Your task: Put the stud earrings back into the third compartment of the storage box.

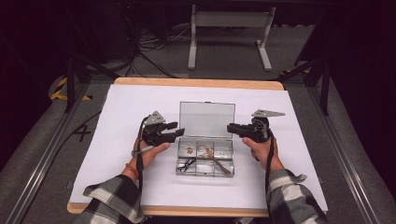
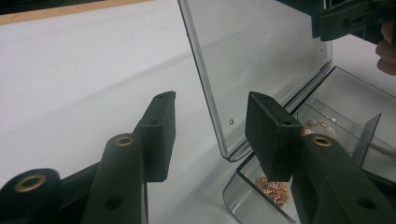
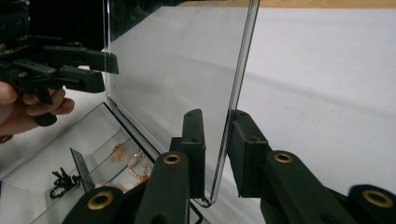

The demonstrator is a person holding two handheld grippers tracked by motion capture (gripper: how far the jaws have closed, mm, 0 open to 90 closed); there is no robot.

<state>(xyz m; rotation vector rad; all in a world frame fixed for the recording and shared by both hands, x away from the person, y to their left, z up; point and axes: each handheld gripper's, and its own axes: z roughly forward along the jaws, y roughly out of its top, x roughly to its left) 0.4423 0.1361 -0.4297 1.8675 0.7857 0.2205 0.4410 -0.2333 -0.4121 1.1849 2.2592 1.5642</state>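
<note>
Your right gripper [image 3: 215, 140] has its jaws drawn narrow around the lower corner of the clear lid [image 3: 177, 84], one pad on each face. From the right gripper view you cannot quite tell whether both pads press the plastic or sit a hair off it, but it reads as a pinch on the lid's edge. Your left gripper [image 2: 212, 128] stands half open with the lid's other edge between its jaws, neither pad touching it; it holds nothing.

The lid stands upright on its hinge at the far side of the clear compartment box [image 1: 205, 158], which sits in the middle of the white table [image 1: 121, 107] between your hands. Inside lie gold-coloured chains and beads [image 1: 201, 150] in the far compartments and a small black piece [image 1: 187, 162] in a near one.

So the box is open and the lid is steadied on one side. What is left, as I judge it, is the move with the lid itself: your left gripper has yet to close on its edge, and nothing in the compartments has been touched.
</note>
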